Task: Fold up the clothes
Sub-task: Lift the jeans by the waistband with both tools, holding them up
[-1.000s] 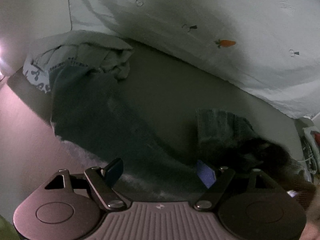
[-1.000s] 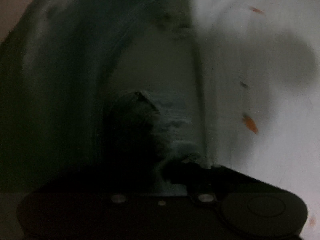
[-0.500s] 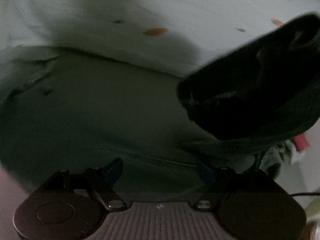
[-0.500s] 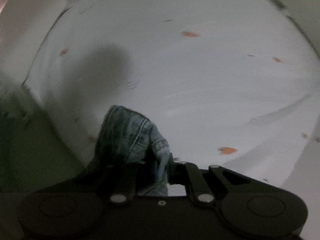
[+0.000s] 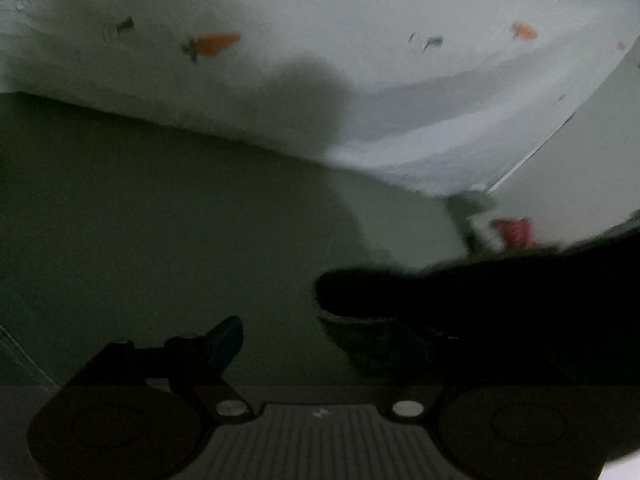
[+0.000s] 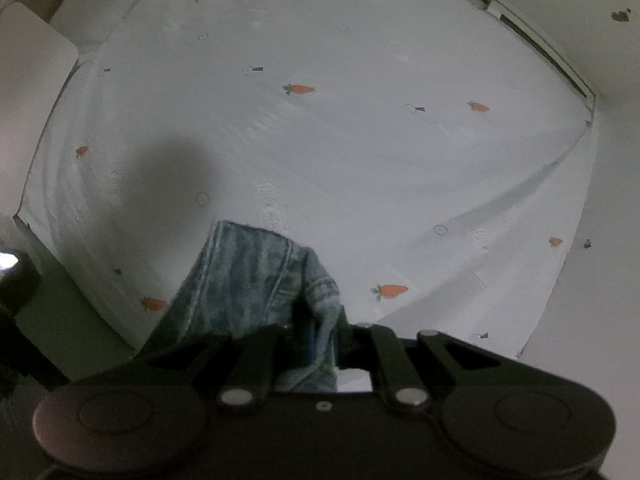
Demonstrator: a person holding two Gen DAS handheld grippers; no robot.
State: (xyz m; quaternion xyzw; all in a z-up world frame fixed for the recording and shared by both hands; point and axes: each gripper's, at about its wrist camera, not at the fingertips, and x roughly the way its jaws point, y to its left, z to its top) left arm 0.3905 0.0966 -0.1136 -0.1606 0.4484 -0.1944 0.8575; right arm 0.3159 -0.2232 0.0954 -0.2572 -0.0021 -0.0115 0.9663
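Jeans [image 6: 256, 276], faded blue, bunched, pinched in right hand-held gripper [image 6: 322, 340] above carrot-print sheet [image 6: 360, 152]; left hand-held gripper [image 5: 320, 340] spread.

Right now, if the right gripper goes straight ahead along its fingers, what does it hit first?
Probably the sheet. The right gripper is shut on the jeans, whose bunched fold sticks out in front of the fingers, so the denim would touch the carrot-print fabric first. Depth is hard to judge.

a bed [image 6: 360, 152] covered by a white carrot-print sheet [image 6: 400, 60].
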